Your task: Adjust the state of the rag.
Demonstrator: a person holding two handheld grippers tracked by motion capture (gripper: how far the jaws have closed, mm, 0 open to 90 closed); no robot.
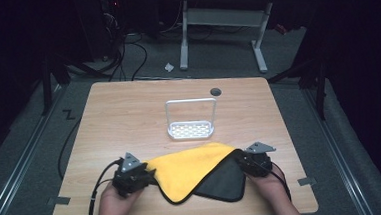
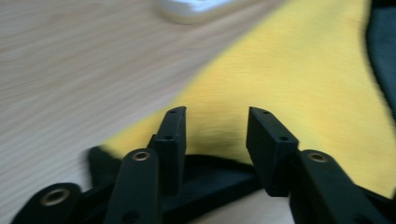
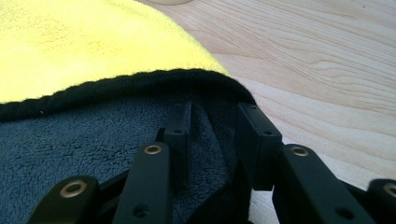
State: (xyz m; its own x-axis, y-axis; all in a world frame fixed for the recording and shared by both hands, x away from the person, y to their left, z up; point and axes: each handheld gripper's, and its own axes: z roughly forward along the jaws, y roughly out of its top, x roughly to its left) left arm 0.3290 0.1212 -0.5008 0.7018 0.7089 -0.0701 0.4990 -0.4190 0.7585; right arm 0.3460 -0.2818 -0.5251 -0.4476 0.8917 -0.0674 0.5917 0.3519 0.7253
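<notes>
Cloth [image 1: 192,170], yellow on one face and dark grey on the other, lies at the near edge of the table [image 1: 128,111], part-folded so the yellow covers the left and the grey shows bottom right. Its long axis runs left-right, straight between the two hands. Left gripper [image 1: 130,177] sits at the cloth's left corner, jaws apart with yellow fabric between and beyond them (not pinched, as far as I can tell). Right gripper [image 1: 256,162] sits at the right corner, jaws apart astride a ridge of grey pile by the black hem. Each is equally near its own corner. White rack [image 1: 190,120] stands farther back, well apart.
</notes>
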